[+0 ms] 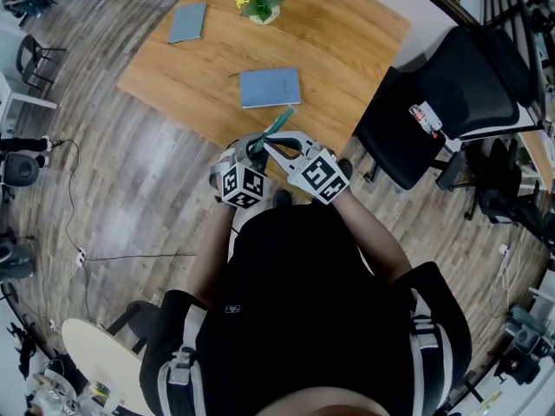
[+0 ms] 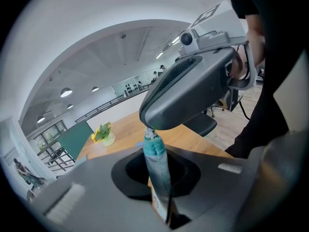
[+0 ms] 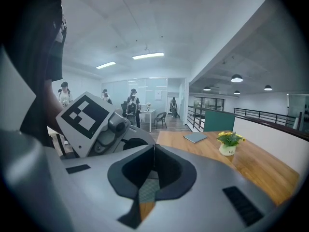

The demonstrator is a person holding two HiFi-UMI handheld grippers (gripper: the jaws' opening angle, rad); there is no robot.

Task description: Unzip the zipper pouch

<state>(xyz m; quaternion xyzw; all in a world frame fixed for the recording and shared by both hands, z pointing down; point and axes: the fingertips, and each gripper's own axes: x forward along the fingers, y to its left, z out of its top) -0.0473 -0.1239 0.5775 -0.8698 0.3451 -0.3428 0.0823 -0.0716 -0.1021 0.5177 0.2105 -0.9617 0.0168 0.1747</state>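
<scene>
Low in the middle of the head view, my left claw and right claw meet tip to tip. The left claw is clamped tight on the teal pouch, which stands up between its jaws at the centre of its own view. The right claw has its jaws together, pinching the pouch's top end; in its view a scrap of teal cloth shows at lower centre. In the head view the pouch slants toward the upper right, over the near edge of the table. Beyond lie a blue notebook, a second notebook at upper left, and flowers at the top. A black chair stands at right.
</scene>
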